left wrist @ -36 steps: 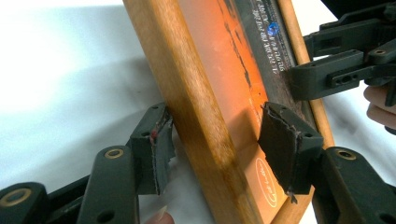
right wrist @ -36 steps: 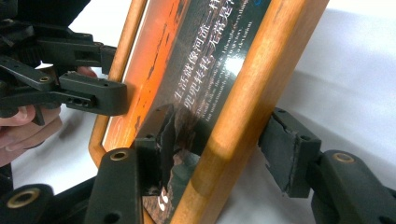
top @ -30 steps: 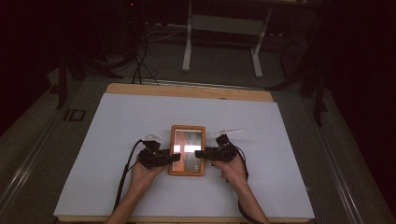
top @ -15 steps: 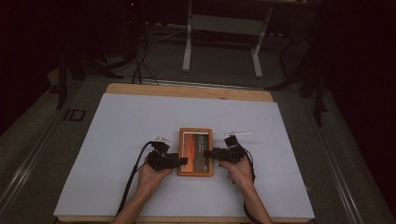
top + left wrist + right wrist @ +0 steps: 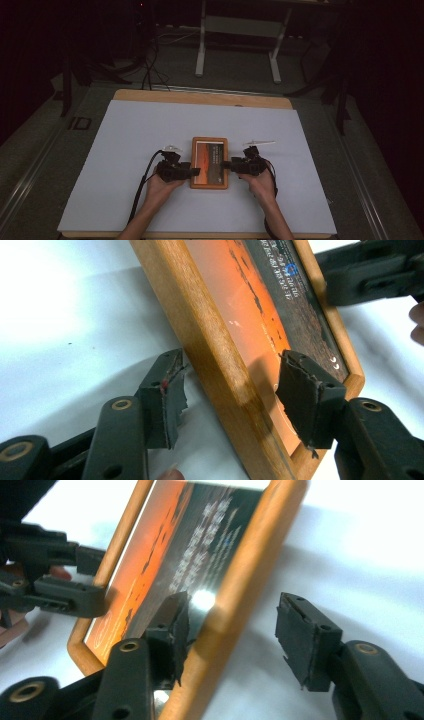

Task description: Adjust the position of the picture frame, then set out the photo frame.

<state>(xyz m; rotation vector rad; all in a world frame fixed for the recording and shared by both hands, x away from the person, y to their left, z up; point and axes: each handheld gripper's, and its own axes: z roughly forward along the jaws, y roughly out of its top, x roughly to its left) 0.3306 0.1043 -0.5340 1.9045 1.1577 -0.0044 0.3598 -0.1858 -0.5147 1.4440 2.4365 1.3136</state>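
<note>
We judge the wooden picture frame (image 5: 220, 365), lying on the table between our left gripper (image 5: 230, 390) and right gripper (image 5: 227, 630), stiff, light, and fragile at its slippery glass, so both parted jaws straddle its side rails, not yet clamped.

Warm orange-brown wood on the picture frame (image 5: 209, 163), and inside it a print running from glowing orange on one side to near-black with pale lettering on the other. Both grippers, left (image 5: 196, 171) and right (image 5: 224, 164), are matte black with brass-coloured rivets. The table cover (image 5: 125, 145) is plain white.
</note>
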